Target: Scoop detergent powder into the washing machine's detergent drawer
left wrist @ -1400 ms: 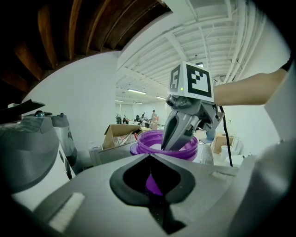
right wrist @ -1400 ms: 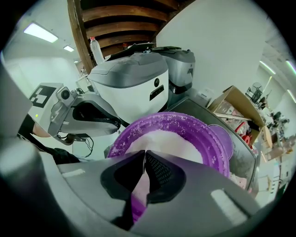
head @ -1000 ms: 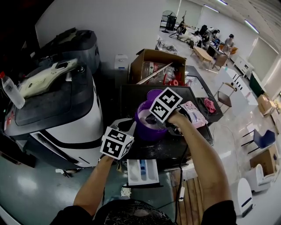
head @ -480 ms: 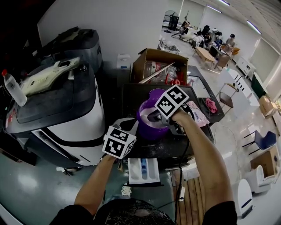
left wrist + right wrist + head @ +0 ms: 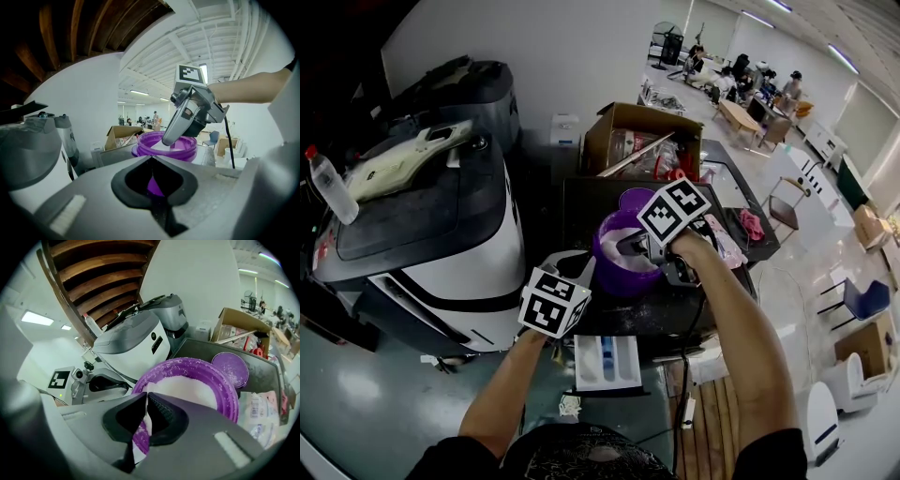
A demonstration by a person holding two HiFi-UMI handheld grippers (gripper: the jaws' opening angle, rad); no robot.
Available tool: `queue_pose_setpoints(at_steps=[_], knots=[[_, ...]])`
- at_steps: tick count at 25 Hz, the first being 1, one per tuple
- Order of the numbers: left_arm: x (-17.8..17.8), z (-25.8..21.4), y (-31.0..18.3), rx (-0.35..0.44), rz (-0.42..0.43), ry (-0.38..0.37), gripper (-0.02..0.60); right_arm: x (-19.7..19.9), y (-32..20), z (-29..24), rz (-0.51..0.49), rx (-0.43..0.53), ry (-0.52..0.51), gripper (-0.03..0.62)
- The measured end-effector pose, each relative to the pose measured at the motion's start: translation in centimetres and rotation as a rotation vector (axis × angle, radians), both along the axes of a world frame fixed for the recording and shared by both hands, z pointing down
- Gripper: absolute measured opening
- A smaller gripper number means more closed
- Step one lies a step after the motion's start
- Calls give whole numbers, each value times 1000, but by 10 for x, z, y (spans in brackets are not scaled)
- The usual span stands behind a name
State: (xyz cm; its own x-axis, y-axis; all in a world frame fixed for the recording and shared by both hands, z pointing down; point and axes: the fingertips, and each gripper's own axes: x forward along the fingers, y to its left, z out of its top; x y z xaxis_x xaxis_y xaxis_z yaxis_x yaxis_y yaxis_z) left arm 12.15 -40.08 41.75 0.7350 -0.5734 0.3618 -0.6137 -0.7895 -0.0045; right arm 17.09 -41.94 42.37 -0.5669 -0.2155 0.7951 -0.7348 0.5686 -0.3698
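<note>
While right gripper [image 5: 144, 397] pinches scoop [image 5: 138, 448] at tub [image 5: 230, 397] rim, left gripper [image 5: 152, 159] closed beside.

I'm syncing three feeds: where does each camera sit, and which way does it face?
Head view: on the person's head, facing down at the purple tub; both forearms show.
Left gripper view: on the left claw, facing the tub's side and the right claw.
Right gripper view: on the right claw, looking past its scoop into the powder.
Shared: the tub.
</note>
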Motion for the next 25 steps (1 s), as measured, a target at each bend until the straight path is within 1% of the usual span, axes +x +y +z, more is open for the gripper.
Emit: queue_pose_setpoints(at_steps=[6,13,19,25], knots=[[2,-2,1,5,4,4,2,6,-3,-8,78,-2,-83,35],[10,-3,2,7,14,5,2,20,-7,-14,172,19,-151,35],[15,-5,4,8,22,4,2,31,-9,-25,285,35,-302,35],[21,-4,5,14,25,-4,0,35,-7,-37,353,53,-434,35]])
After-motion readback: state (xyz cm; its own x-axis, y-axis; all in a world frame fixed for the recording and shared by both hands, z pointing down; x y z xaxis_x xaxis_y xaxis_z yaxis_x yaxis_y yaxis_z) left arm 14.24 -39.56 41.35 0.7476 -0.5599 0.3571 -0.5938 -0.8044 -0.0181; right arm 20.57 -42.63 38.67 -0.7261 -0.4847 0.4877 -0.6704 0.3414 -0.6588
